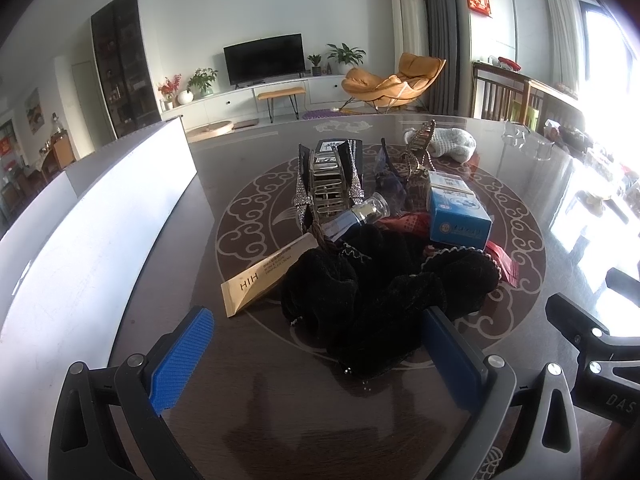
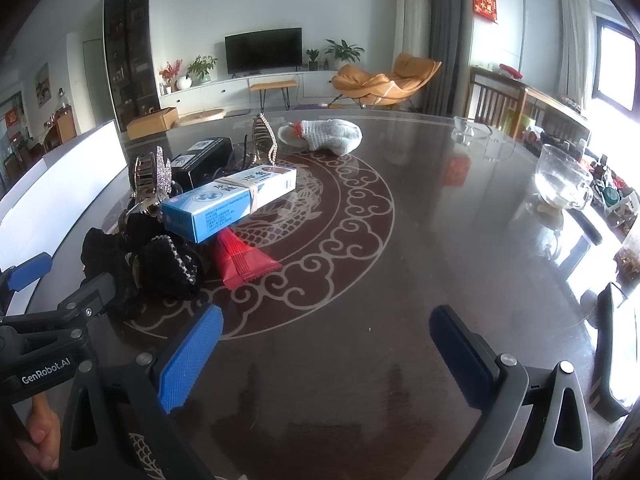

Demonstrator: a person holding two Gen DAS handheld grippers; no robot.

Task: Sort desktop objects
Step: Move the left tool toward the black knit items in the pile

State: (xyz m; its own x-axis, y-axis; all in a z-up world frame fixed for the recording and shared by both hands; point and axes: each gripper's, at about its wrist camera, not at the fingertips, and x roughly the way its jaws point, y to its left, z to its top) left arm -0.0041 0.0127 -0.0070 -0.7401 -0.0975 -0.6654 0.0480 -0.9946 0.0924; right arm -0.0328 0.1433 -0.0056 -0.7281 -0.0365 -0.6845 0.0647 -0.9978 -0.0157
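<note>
A pile of small objects lies on the dark patterned table point(image 1: 248, 360). Black velvet scrunchies point(image 1: 372, 292) sit nearest my left gripper point(image 1: 316, 344), which is open with its jaws on either side of their near edge. Behind them lie a gold tube point(image 1: 268, 276), a small glass bottle point(image 1: 360, 214), rhinestone hair clips point(image 1: 324, 188), a black box point(image 1: 340, 152), a blue medicine box point(image 1: 456, 208) and a red packet point(image 1: 504, 260). My right gripper point(image 2: 324, 344) is open and empty over bare table, right of the pile point(image 2: 168, 256). The blue medicine box point(image 2: 228, 200) and red packet point(image 2: 240, 260) show there too.
A white bin point(image 1: 100, 216) stands along the table's left side. A grey-white knitted sock point(image 2: 328, 134) lies at the far side. Glass cups point(image 2: 560, 176) and clutter stand at the right edge. A phone-like device point(image 2: 616, 344) lies at the near right.
</note>
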